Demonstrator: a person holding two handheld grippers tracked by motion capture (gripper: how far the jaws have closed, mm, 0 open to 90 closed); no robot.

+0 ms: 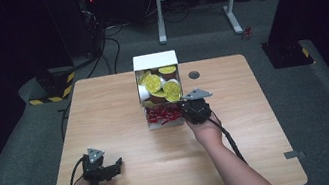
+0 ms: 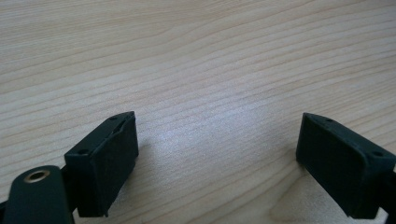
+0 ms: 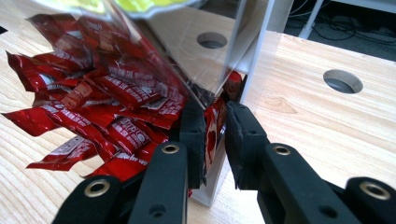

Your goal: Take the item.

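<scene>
The white box point(image 1: 160, 93) stands at the table's point(image 1: 119, 105) far middle, yellow-lidded cups point(image 1: 155, 82) in its rear part, red sachets point(image 1: 162, 114) in its front tray; the right gripper point(image 1: 192, 110) sits at the box's front right corner, its 2 jaws nearly shut across the clear side wall point(image 3: 212, 65), with a red sachet point(image 3: 213, 133) in the narrow gap; whether they pinch it I cannot tell; the left gripper point(image 1: 110, 171) rests well apart from the box, near the table's front left, jaws spread over bare wood; so the right hand is nearer, and any pull likely runs back from that corner.
</scene>
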